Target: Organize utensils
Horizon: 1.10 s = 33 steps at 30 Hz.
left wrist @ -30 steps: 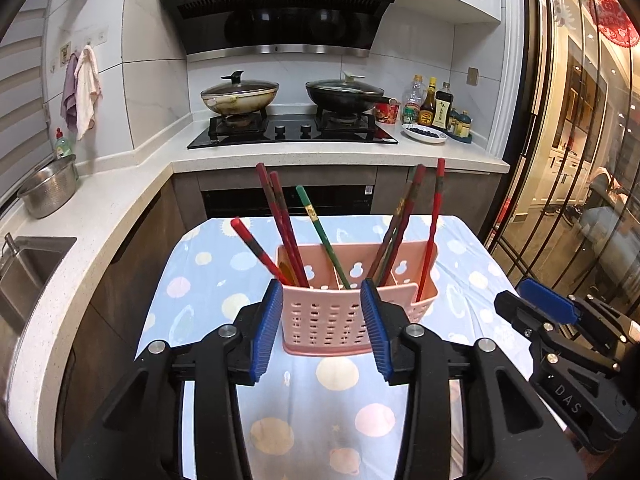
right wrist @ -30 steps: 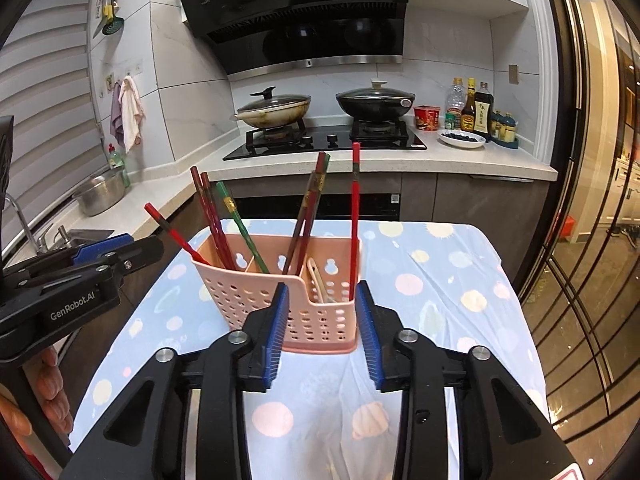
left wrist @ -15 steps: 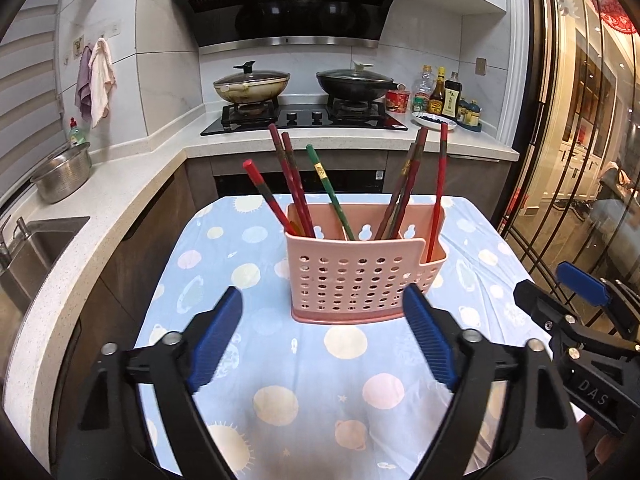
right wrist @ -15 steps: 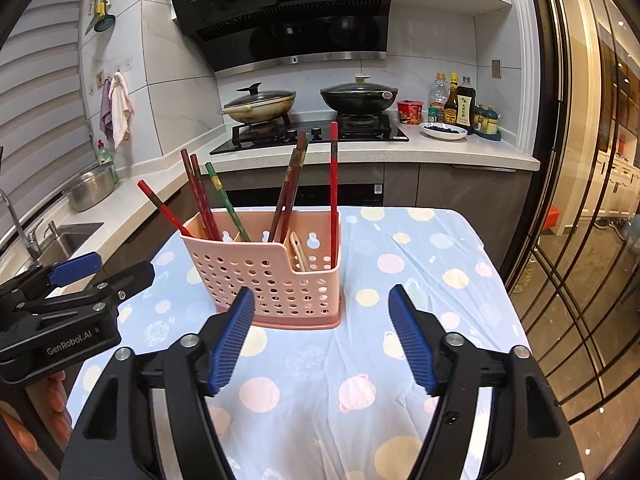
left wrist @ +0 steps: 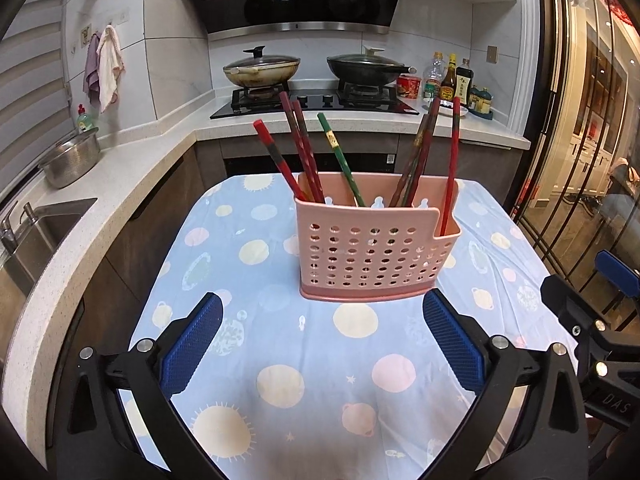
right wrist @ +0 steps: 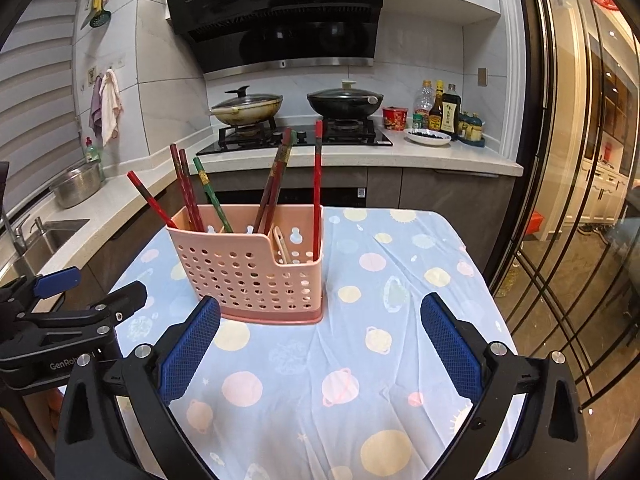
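Observation:
A pink perforated utensil basket (left wrist: 376, 248) stands upright on the table, also in the right wrist view (right wrist: 248, 272). Several red, brown and green chopsticks (left wrist: 304, 148) stick out of it, also in the right wrist view (right wrist: 276, 176). A pale utensil (right wrist: 283, 246) lies in its right compartment. My left gripper (left wrist: 322, 328) is wide open and empty, just short of the basket. My right gripper (right wrist: 320, 328) is wide open and empty, near the basket's right front corner. Each gripper shows at the edge of the other's view.
The table has a blue cloth with pastel dots (left wrist: 280, 384). Behind it runs a counter with a hob, two lidded woks (left wrist: 262, 70) and sauce bottles (left wrist: 454, 80). A sink (left wrist: 36, 236) and a steel bowl (left wrist: 72, 158) are at left. Glass doors (right wrist: 580, 200) are at right.
Both grippers have opened wide from nearly closed and pulled back from the basket toward the table's near edge. The basket and chopsticks stay in place.

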Each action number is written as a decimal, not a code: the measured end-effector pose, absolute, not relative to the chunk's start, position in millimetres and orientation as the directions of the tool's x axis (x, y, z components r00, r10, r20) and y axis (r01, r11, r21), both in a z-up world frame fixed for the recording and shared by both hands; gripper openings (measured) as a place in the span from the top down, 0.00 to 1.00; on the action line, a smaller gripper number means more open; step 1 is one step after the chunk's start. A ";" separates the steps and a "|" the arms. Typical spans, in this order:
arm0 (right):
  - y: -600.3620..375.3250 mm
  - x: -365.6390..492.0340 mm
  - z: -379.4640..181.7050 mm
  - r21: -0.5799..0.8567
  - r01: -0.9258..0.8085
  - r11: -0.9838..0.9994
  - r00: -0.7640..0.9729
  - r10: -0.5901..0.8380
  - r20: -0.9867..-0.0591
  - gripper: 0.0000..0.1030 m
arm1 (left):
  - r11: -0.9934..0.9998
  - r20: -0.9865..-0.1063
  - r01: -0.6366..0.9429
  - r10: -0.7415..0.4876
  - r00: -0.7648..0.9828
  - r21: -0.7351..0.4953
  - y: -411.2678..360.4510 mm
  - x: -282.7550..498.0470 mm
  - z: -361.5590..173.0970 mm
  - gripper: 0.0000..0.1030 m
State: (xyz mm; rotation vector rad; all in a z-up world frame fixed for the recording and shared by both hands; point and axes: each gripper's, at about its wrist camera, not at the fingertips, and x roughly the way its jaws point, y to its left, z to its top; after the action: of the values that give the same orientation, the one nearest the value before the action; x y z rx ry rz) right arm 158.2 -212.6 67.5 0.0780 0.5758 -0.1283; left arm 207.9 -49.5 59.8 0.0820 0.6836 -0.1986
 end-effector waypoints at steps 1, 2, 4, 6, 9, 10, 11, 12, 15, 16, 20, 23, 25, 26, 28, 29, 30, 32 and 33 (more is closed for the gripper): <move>-212.8 158.3 65.6 0.038 0.141 0.989 0.827 -0.097 -0.554 0.06 | 0.978 -0.637 0.207 -0.152 0.756 0.013 -49.9 207.3 58.3 0.07; -213.0 158.3 64.1 0.042 0.140 0.989 0.824 -0.093 -0.560 0.06 | 0.978 -0.640 0.206 -0.149 0.753 0.015 -50.2 207.1 57.0 0.07; -213.4 157.8 60.8 0.058 0.134 0.989 0.817 -0.077 -0.571 0.06 | 0.979 -0.646 0.206 -0.147 0.749 0.016 -50.5 206.2 54.7 0.07; -213.3 156.1 58.1 0.068 0.134 0.989 0.817 -0.071 -0.573 0.06 | 0.978 -0.650 0.206 -0.144 0.746 0.020 -50.3 205.1 51.9 0.07; -210.5 154.9 55.1 0.057 0.133 0.990 0.814 -0.076 -0.576 0.06 | 0.978 -0.654 0.207 -0.139 0.743 0.027 -50.5 204.0 48.9 0.07; -209.1 154.1 53.9 0.050 0.133 0.990 0.813 -0.081 -0.577 0.06 | 0.978 -0.656 0.206 -0.138 0.742 0.028 -50.3 203.6 47.8 0.07; -207.9 153.4 52.9 0.043 0.134 0.990 0.812 -0.085 -0.577 0.06 | 0.979 -0.657 0.204 -0.136 0.741 0.028 -49.6 203.2 46.7 0.07; -207.2 152.3 51.8 0.040 0.136 0.990 0.812 -0.088 -0.576 0.06 | 0.979 -0.659 0.202 -0.133 0.740 0.029 -49.5 202.6 46.0 0.07; -205.1 150.1 47.8 0.032 0.135 0.990 0.809 -0.091 -0.581 0.06 | 0.980 -0.662 0.197 -0.130 0.738 0.028 -47.8 201.2 42.8 0.07; -204.7 149.7 47.1 0.030 0.133 0.991 0.806 -0.090 -0.584 0.06 | 0.981 -0.662 0.193 -0.127 0.739 0.028 -47.5 200.2 41.9 0.07; -202.2 147.1 43.2 0.033 0.126 0.992 0.802 -0.082 -0.592 0.06 | 0.982 -0.665 0.186 -0.122 0.737 0.026 -46.0 197.5 39.1 0.07; -202.9 145.9 41.2 0.042 0.124 0.991 0.800 -0.075 -0.596 0.06 | 0.983 -0.666 0.181 -0.115 0.737 0.030 -45.1 195.7 37.4 0.07; -203.1 145.6 39.4 0.044 0.124 0.991 0.797 -0.073 -0.600 0.06 | 0.984 -0.669 0.177 -0.110 0.735 0.033 -44.8 194.8 35.7 0.07; -203.0 145.4 38.5 0.047 0.123 0.991 0.795 -0.071 -0.603 0.06 | 0.984 -0.671 0.174 -0.108 0.733 0.032 -44.7 194.2 34.6 0.07; -202.8 145.1 36.2 0.049 0.123 0.991 0.792 -0.068 -0.606 0.06 | 0.985 -0.674 0.172 -0.107 0.731 0.031 -44.4 192.9 32.7 0.07; -202.9 145.3 34.9 0.050 0.123 0.991 0.791 -0.067 -0.608 0.06 | 0.985 -0.675 0.170 -0.104 0.731 0.032 -44.1 192.9 32.1 0.07; -202.9 145.6 33.6 0.051 0.122 0.991 0.789 -0.065 -0.611 0.06 | 0.985 -0.676 0.167 -0.098 0.731 0.037 -44.2 192.6 31.3 0.07; -202.9 146.0 31.3 0.054 0.122 0.991 0.785 -0.063 -0.616 0.06 | 0.985 -0.674 0.167 -0.097 0.732 0.039 -44.2 191.7 30.0 0.07; -203.1 146.0 30.3 0.055 0.123 0.991 0.784 -0.063 -0.618 0.06 | 0.985 -0.674 0.166 -0.095 0.733 0.042 -44.8 191.2 29.6 0.07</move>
State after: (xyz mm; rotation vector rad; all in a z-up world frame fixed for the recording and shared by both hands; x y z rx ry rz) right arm 146.0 -203.1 30.3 0.0936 0.6626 -0.1004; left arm 191.2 -44.8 29.6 0.1020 0.7350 -0.1438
